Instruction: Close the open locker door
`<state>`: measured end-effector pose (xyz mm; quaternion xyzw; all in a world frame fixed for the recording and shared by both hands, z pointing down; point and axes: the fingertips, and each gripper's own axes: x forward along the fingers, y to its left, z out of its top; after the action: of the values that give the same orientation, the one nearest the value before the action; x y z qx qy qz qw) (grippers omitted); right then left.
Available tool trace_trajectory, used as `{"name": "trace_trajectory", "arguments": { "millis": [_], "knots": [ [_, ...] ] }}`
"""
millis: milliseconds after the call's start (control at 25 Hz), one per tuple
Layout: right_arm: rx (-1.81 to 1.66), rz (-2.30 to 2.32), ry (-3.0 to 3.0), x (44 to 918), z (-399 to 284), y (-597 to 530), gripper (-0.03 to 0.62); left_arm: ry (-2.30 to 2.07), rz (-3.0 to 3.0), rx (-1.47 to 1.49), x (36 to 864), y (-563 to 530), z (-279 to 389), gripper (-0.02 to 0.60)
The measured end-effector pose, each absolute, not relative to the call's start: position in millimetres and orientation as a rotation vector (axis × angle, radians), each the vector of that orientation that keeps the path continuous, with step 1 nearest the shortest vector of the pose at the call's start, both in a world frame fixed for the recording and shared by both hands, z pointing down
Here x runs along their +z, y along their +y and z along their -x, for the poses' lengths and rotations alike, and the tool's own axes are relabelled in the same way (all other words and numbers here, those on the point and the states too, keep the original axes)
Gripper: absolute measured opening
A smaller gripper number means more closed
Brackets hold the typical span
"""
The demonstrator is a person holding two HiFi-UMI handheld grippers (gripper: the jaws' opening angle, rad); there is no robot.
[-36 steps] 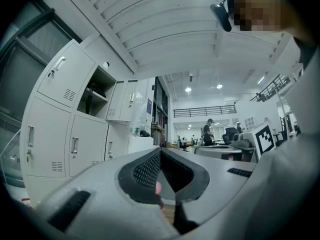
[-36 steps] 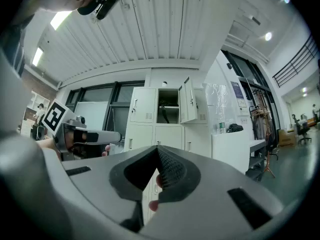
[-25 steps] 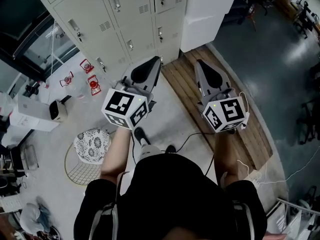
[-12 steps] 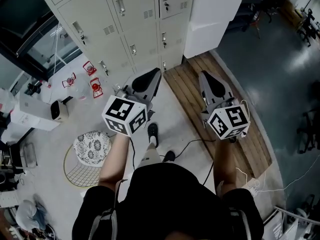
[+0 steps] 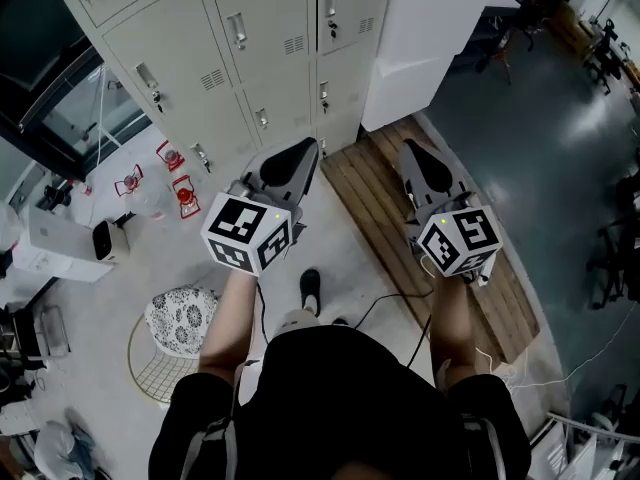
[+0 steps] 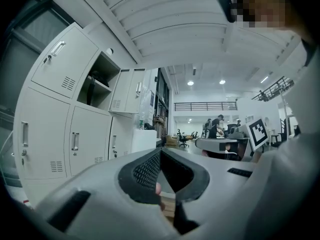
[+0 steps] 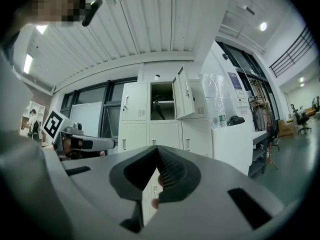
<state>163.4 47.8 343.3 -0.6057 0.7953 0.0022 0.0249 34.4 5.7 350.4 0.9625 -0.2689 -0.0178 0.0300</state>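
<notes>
Facing a tall bank of pale lockers [image 5: 200, 58] along the top-left of the head view, with a white cabinet [image 5: 425, 38] at the bank's right end and a slatted wooden platform [image 5: 375, 183] on the floor before that cabinet

Standing well apart from the bank, both tools held level and nosed toward it

Finding the open locker door [image 7: 183, 91] only in the gripper views: upper row of the bank, swung out from the right side of a dark open compartment [image 7: 162, 100], handle face turned toward the right gripper view, long axis upright along a vertical hinge line. From the left gripper view, same compartment up and to the left, door itself hard to pick out

Carrying nothing: left gripper [image 5: 308, 148] with jaws closed tip to tip on empty air, right gripper [image 5: 408, 150] pinched together the same way

Judging the coming move: door ahead of and above both jaw lines, so probably a walk-in and a lift first, then a sideways push on the handle face toward the compartment. Right gripper seemingly better placed, sitting on the door's outer side; left gripper nearer the bank's front but on the compartment side
</notes>
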Motion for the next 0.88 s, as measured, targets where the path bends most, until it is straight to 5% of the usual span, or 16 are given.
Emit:
{"name": "trace_trajectory", "arguments": {
  "millis": [880],
  "knots": [
    [0.034,1.979,2.365,303,-180,-80,0.005,-0.647,-2.967,-0.032,328,-145,-46,0.017]
  ]
}}
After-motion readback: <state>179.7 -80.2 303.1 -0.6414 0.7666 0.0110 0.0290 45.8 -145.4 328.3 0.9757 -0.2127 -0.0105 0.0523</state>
